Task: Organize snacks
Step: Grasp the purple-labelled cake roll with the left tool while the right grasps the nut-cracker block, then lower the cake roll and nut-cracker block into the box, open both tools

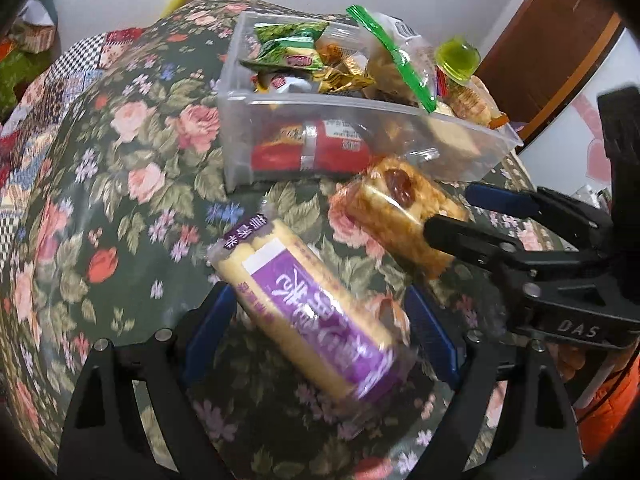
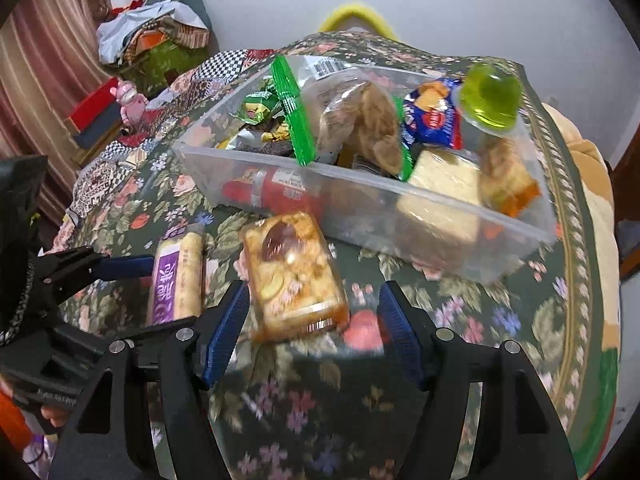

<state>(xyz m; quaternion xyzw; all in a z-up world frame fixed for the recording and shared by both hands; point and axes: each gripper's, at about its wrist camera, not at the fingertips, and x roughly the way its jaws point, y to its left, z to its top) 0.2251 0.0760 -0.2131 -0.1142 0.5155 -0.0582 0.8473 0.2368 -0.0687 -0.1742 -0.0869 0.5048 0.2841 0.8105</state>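
Floral tablecloth [image 1: 132, 184], two wrapped snacks, one bin [image 1: 360, 120]

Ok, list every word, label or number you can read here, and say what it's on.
"DAS": embossed on the right claw body, left wrist view.
Purple-label snack pack: large Chinese characters, too blurred to read.
Red packet inside the clear bin: print too small.
Zip bag: barcode only, unreadable.

A plain white wall [image 2: 440, 4] stands behind the table [image 2: 568, 280], which is covered by a dark green floral cloth. A brown wooden door [image 1: 552, 40] shows at the right, pinkish-brown striped curtains [image 2: 44, 64] at the left, beside a heap of crumpled clothes [image 2: 152, 36].
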